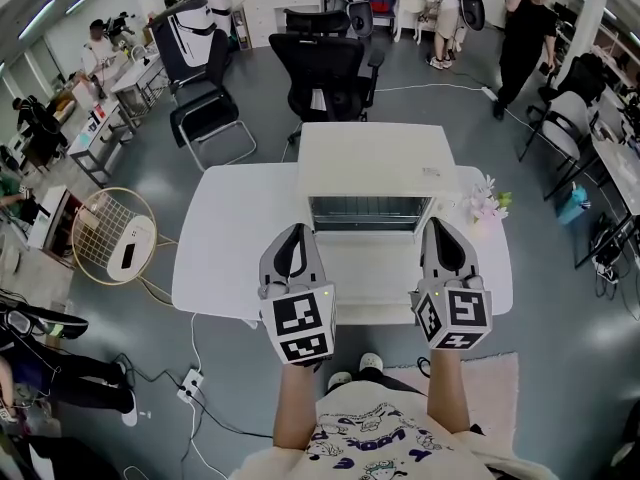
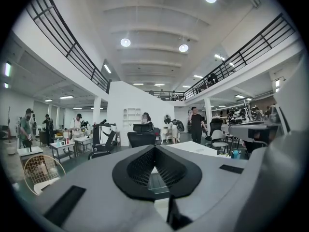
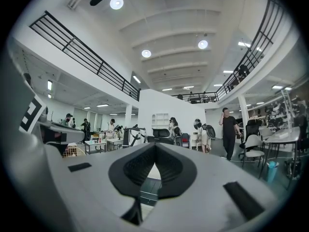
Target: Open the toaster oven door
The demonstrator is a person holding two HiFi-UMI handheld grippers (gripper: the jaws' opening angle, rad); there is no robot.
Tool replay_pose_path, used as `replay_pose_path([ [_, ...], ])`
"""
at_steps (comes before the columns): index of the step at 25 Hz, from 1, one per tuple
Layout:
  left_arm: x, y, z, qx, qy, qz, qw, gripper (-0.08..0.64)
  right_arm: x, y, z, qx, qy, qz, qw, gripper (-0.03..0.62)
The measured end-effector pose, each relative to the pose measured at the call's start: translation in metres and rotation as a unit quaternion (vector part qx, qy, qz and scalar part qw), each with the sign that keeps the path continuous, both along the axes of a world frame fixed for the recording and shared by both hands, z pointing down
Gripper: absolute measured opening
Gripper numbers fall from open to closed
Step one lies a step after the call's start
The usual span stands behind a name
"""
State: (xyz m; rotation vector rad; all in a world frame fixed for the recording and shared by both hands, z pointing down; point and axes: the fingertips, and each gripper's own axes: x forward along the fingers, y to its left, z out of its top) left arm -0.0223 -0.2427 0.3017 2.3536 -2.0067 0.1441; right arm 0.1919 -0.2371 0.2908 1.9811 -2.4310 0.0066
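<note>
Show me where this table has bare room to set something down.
Best: the wide left part of the table, between its left edge and the oven, is bare. Right of the oven only a narrow strip is free, with flowers on it. The front is crowded: the lowered door lies there, flanked by the left gripper and right gripper.

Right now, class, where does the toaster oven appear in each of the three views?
Head view: toaster oven at centre, on the white table.
Left gripper view: just below centre, slightly right.
Right gripper view: lower centre.
Shared landmark: black office chair behind it.
</note>
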Motion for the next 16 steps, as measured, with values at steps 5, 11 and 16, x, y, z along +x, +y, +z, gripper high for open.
replay_pose_path([
  [5,0.0002,0.0007,0.0015,0.000,0.001,0.001,1.0000,0.005,0.0019,0.0005,0.0011,0.000,0.000,0.003,1.000,-0.005],
  [11,0.0040,0.0005,0.0028,-0.001,0.000,0.004,1.0000,0.005,0.0051,-0.0010,0.0034,-0.002,0.003,0.005,1.000,-0.005],
  [16,0.0032,-0.0001,0.0012,-0.002,-0.001,0.003,1.0000,0.005,0.0027,-0.0024,0.0022,-0.002,0.006,0.001,1.000,-0.005],
])
